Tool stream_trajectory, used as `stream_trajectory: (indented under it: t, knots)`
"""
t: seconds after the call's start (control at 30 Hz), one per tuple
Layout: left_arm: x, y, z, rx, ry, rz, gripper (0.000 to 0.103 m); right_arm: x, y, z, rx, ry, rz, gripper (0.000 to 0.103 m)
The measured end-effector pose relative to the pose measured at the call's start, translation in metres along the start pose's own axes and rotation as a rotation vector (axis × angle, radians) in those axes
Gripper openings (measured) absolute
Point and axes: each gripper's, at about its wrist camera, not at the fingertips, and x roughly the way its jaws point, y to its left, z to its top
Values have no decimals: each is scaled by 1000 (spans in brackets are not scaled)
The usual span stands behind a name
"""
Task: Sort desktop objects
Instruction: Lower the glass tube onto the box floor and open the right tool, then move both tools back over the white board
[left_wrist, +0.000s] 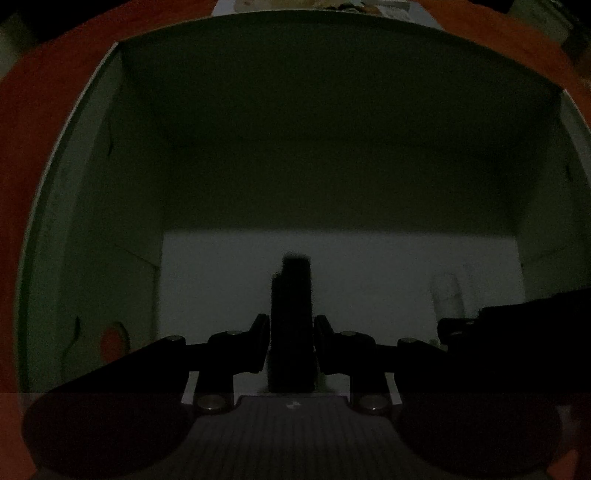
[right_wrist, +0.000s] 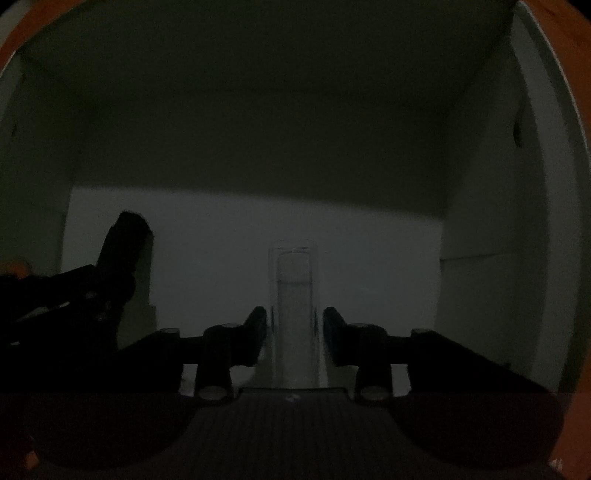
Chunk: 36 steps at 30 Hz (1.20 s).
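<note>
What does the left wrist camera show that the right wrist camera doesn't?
Only the left wrist view shows the room beyond the box's orange rim and a round orange hole low in the left wall. Only the right wrist view shows clearly the clear tube between the right claw fingers. Both share the dim white-floored box interior and the dark block in the left claw. Whether either claw is gripping or has let go is unclear.

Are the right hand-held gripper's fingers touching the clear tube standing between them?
Apart. The right wrist view shows pale gaps between the tall clear plastic tube and both fingers of the right hand-held gripper.
</note>
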Motion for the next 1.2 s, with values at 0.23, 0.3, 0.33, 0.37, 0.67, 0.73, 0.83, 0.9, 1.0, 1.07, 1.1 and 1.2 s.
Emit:
stream_trajectory:
  t: [0.23,0.3,0.33,0.37,0.67,0.73,0.83,0.9,1.0,1.07,1.1,1.2]
  knots:
    - [-16,-3,4,-13,-24,-21,48,-17,-1,1,-1,-50,-1,52]
    - [-24,-3,8,-29,-32,-30,48,-24,-2,8,2,-74,-2,52]
    - [-27,-3,10,-36,-38,-34,48,-27,-3,13,3,-84,-1,52]
    - [-30,-2,13,-43,-43,-40,48,-30,-4,16,4,-92,1,52]
    - [-65,22,44,-157,-119,-90,50,-75,3,32,0,-152,61,52]
    - [-69,28,51,-178,-133,-104,50,-84,5,37,9,-169,81,52]
    - [-77,36,63,-194,-154,-115,50,-100,5,43,30,-203,100,52]
    - [-81,41,72,-197,-166,-116,50,-110,2,49,42,-220,108,52]
    - [-88,46,85,-191,-176,-117,50,-126,-11,57,62,-247,113,52]
    - [-94,48,95,-183,-188,-121,50,-136,-21,64,73,-265,112,52]
    - [-98,48,100,-178,-196,-122,50,-139,-25,70,75,-276,109,52]
    - [-104,45,117,-151,-230,-109,61,-147,-38,88,81,-294,104,53]
